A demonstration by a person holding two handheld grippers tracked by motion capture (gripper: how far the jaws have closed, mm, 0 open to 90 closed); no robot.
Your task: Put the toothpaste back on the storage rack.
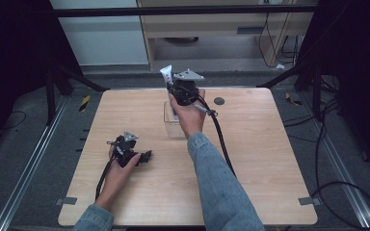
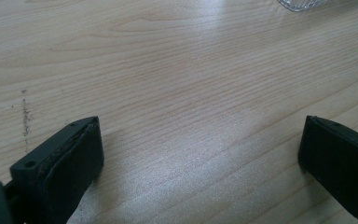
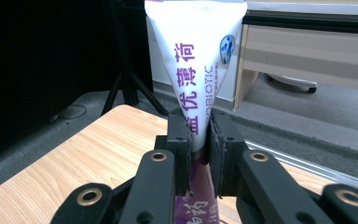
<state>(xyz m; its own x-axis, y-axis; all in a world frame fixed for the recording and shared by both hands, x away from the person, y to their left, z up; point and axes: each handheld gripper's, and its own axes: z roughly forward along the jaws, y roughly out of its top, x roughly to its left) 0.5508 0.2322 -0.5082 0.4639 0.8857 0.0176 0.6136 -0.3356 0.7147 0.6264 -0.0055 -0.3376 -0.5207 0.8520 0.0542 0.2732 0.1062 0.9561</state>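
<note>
A white toothpaste tube (image 3: 193,60) with purple lettering stands upright, crimped end up, and my right gripper (image 3: 199,135) is shut on its middle. From above, that tube (image 1: 166,76) and the right gripper (image 1: 182,89) are over a clear plastic box (image 1: 173,120) at the table's far middle; the tube's lower end goes down towards the box behind the hand. My left gripper (image 1: 144,157) rests low on the table at the near left, held in a hand. Its black jaws stand wide apart over bare wood (image 2: 200,154) with nothing between them.
The light wooden table (image 1: 260,159) has a small dark round mark (image 1: 218,101) at the far right of centre. A black cable (image 1: 221,139) trails from the right gripper across the table. A corner of the clear box (image 2: 303,4) appears at the top of the left gripper view.
</note>
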